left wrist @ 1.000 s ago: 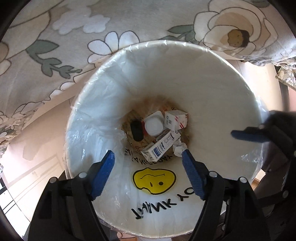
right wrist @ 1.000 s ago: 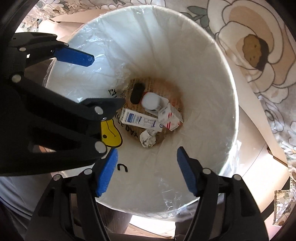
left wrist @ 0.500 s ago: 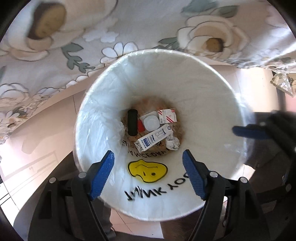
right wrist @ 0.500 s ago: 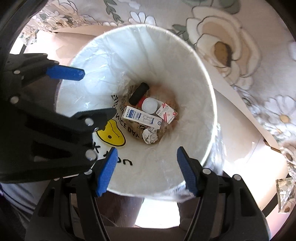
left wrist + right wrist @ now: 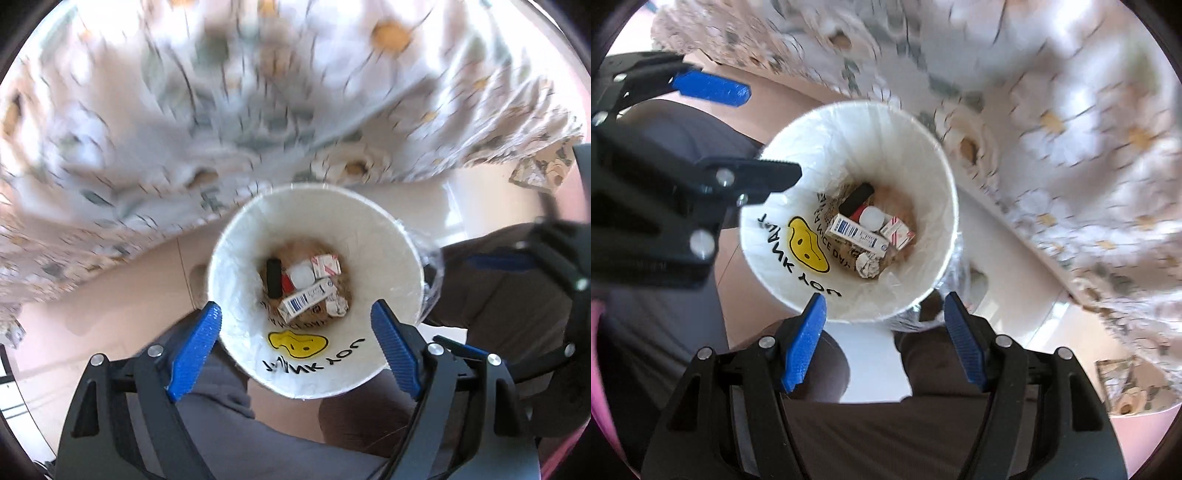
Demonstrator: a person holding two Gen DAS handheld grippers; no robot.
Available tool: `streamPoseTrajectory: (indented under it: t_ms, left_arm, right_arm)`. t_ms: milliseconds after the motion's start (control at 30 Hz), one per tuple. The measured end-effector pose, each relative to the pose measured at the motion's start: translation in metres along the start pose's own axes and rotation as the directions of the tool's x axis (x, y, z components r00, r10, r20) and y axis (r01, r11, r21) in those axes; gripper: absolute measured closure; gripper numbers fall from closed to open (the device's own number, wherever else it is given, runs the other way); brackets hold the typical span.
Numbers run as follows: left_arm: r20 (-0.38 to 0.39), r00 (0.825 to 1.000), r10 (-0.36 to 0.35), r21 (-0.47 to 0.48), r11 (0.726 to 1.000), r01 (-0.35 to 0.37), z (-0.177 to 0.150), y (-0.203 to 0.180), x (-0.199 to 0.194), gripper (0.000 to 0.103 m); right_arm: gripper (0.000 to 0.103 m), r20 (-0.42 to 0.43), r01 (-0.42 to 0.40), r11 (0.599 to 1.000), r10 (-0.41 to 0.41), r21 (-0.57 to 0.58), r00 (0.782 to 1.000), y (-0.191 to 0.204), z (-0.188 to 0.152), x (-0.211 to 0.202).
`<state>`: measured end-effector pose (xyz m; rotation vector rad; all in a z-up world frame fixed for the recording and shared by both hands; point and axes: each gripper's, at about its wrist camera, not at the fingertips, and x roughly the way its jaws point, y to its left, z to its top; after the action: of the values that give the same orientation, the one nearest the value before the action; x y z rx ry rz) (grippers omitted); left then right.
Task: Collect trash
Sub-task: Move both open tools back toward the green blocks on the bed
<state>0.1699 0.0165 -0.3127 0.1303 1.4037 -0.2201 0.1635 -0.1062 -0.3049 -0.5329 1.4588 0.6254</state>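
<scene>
Trash bin (image 5: 373, 236) below left hand-held gripper (image 5: 295, 343) (spread, empty).

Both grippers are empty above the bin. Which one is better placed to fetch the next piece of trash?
Hard to say. The left gripper and right gripper both hang open and empty over the bin, and no trash shows outside it. The right one sits nearer the tablecloth, a slight edge.

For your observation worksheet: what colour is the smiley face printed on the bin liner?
Yellow, with black features: the smiley face shows best in the right wrist view.
</scene>
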Motion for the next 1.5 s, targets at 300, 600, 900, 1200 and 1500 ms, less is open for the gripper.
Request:
streamPoseTrajectory:
  t_ms: [300,600,900,1200,1500]
  left_arm:
    - [0.148,0.988,0.034,0.030,0.999,-0.038,0.009,-0.004,-0.091,0.015]
    - [0.336,0.938,0.090,0.062,0.991,-0.117,0.025,-0.012,-0.205,0.013]
    - [0.473,0.865,0.168,0.123,0.959,-0.254,0.040,-0.027,-0.297,0.012]
    - [0.519,0.842,0.150,0.136,0.957,-0.254,0.075,-0.029,-0.357,0.012]
    - [0.551,0.820,0.155,0.142,0.951,-0.275,0.124,-0.028,-0.398,0.012]
  right_arm:
    - [0.033,0.177,0.092,0.995,-0.082,-0.050,0.981,-0.006,-0.023,-0.102]
    - [0.033,0.323,0.199,0.979,-0.176,-0.038,0.930,-0.021,-0.043,-0.202]
    - [0.029,0.461,0.329,0.944,-0.303,0.025,0.834,-0.039,-0.052,-0.319]
    - [0.027,0.562,0.377,0.925,-0.335,0.045,0.756,-0.054,-0.035,-0.409]
    - [0.027,0.593,0.334,0.940,-0.305,0.064,0.745,-0.085,-0.004,-0.465]
